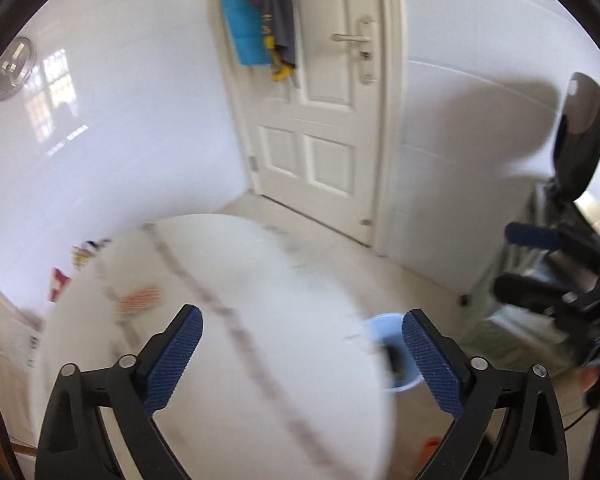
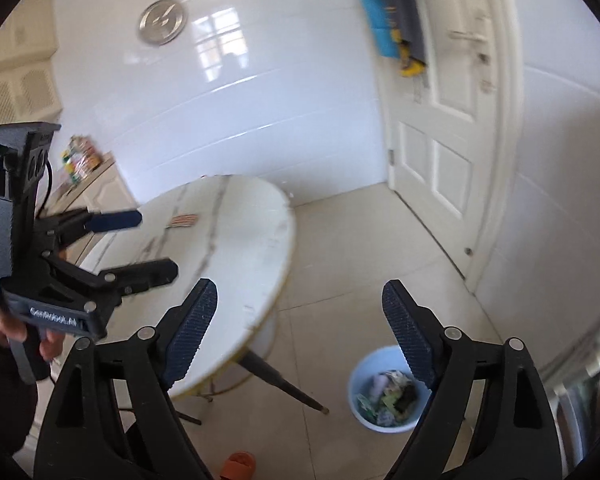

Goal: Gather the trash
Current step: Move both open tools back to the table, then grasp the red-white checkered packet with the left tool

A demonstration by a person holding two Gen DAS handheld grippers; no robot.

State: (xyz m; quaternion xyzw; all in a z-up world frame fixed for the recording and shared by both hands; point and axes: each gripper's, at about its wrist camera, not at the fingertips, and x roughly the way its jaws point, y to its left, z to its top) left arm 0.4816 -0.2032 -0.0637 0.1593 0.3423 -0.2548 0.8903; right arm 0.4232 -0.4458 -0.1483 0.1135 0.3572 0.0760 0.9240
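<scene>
Two grippers are up in the air, and both stand spread wide with nothing between their blue pads. The left gripper [image 1: 302, 342] hangs over the near part of the one round white table [image 1: 240, 280], a grey vein running across its top. The right gripper [image 2: 300, 322] is off the table's edge, above the tiled floor [image 2: 360, 248].

Down on that floor, just beside the table, sits one pale blue bin [image 2: 382, 394]; the trash [image 2: 388, 394] lies inside it, a heap of crumpled wrappers and paper, too jumbled to count. One orange slipper [image 2: 239, 463] shows at the near edge.

One striped orange item [image 2: 183, 221] lies flat on the far side of the table; I cannot tell what it is. Beyond stands one white panelled door [image 2: 440, 128] with clothes [image 2: 392, 8] hung on it, and one round metal disc [image 2: 162, 22] on the glossy wall.
</scene>
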